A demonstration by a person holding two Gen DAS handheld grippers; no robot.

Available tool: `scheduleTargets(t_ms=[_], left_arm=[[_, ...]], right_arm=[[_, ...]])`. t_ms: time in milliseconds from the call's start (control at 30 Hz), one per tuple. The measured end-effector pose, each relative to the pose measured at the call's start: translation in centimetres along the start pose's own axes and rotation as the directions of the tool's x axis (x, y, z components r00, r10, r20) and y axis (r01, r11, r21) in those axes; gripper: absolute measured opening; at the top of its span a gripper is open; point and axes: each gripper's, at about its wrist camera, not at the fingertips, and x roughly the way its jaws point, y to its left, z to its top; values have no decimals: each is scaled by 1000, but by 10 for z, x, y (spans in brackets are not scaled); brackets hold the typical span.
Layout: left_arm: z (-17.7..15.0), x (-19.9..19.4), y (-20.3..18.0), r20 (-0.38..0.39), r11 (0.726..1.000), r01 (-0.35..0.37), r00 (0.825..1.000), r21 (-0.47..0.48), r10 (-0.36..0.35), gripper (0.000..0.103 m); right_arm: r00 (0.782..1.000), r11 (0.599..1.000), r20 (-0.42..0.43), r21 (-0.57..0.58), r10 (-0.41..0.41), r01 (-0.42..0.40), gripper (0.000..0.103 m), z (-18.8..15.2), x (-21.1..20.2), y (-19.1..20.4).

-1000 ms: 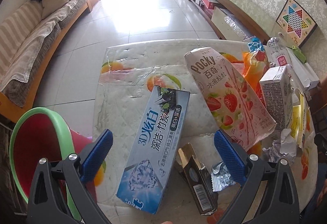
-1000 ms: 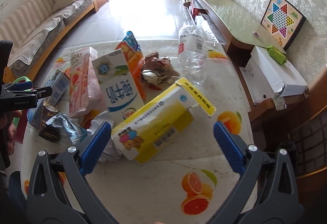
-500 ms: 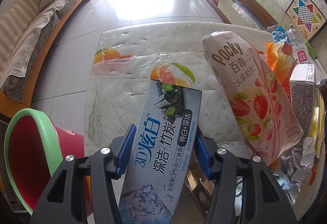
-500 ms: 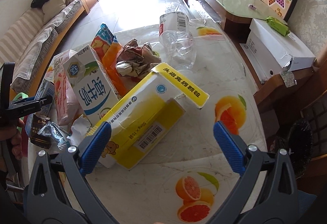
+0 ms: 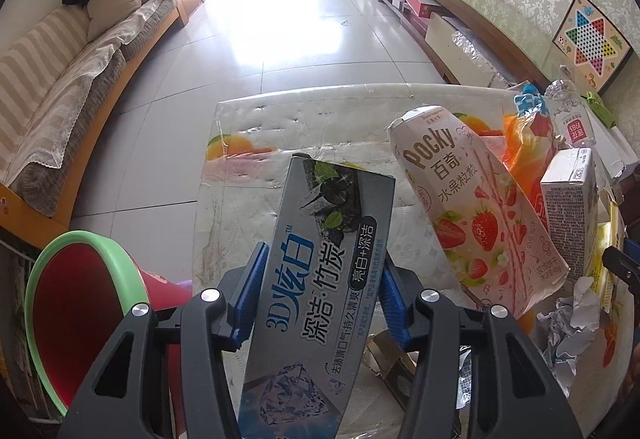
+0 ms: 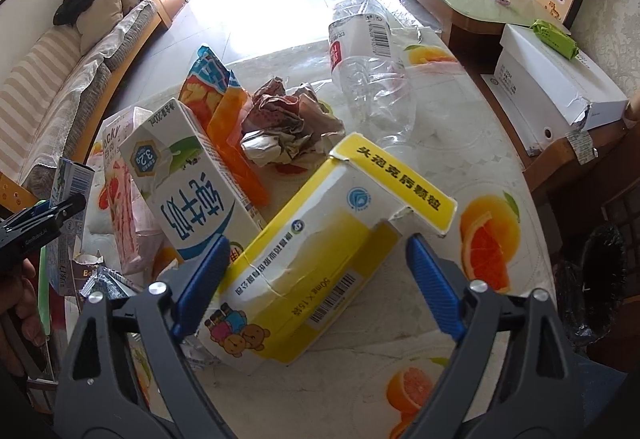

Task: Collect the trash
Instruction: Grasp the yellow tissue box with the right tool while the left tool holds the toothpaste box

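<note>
My left gripper (image 5: pixel 320 295) is shut on a grey-blue toothpaste box (image 5: pixel 316 279) and holds it lifted above the table (image 5: pixel 248 223). A red bin with a green rim (image 5: pixel 76 303) stands low at the left. My right gripper (image 6: pixel 316 275) is open, its blue pads either side of a yellow and white medicine box (image 6: pixel 304 279) that lies on the table (image 6: pixel 472 167). The left gripper with the toothpaste box (image 6: pixel 66 191) also shows at the left edge of the right wrist view.
Around lie a pink Pocky box (image 5: pixel 476 211), a milk carton (image 6: pixel 188 179), an orange snack bag (image 6: pixel 224 111), crumpled paper (image 6: pixel 288 123) and a clear plastic bottle (image 6: pixel 368 67). A sofa (image 5: pixel 60 91) lines the left wall; a white box (image 6: pixel 556 83) sits right.
My left gripper closed on the toothpaste box and lifted it off the table. My right gripper moved forward and straddles the yellow box, its pads closer together.
</note>
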Motion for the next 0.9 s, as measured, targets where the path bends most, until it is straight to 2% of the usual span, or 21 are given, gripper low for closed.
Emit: scheduleTargets(t_ms=[33,100,333,367,767,900], left_arm=[[-1,-2,-1,4,1000,5,1000,0,-5,49],[-1,-7,-2,11,1000,13,1000,2,-13,49],[-5,-24,-3,43,999,32,999,-7,-32,49],[-6,-26,-3,47,999,33,998,-9,-33,49],[-26,-63,7,100,997,54,994,-46,-49,49],[-36,-81,12,127,995,72,990,-64,-63,49]], right_arm=[[1000,1000,-3,-1,-2,2,75,0,0,0],[1000,1000,-11,-9,-5,5,60,-2,0,0],[1000,999,-12,-36,15,-16,38,-10,-11,-6],[1000,999,-9,-42,18,-19,29,-11,-14,-7],[998,993,39,-104,58,-54,27,-24,-60,3],[996,989,75,-142,46,-35,27,-23,-80,13]])
